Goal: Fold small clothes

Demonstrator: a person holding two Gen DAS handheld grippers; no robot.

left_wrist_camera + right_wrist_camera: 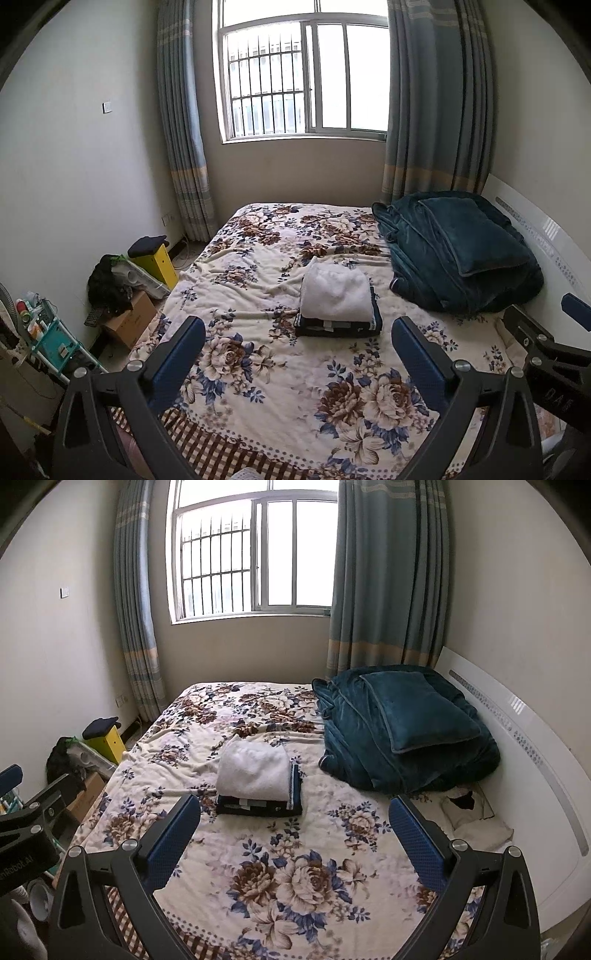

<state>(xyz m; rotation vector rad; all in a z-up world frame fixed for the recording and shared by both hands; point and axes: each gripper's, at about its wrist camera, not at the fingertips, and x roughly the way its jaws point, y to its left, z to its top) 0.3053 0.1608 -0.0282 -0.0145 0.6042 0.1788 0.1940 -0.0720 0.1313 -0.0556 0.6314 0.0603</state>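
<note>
A folded white garment [335,294] lies on top of folded dark navy clothes [338,326] in a small stack in the middle of the floral bed cover [258,369]. The stack also shows in the right wrist view, white piece [253,772] over dark pieces [258,806]. My left gripper [299,334] is open and empty, held above the near part of the bed, short of the stack. My right gripper [295,812] is open and empty, also short of the stack. The right gripper's body shows at the right edge of the left wrist view [546,347].
A folded teal blanket and pillow [461,251] fill the bed's far right, by a white headboard [535,757]. A crumpled white cloth [476,819] lies by the headboard. Boxes, a yellow stool [157,264] and a teal rack [51,339] stand on the floor at left.
</note>
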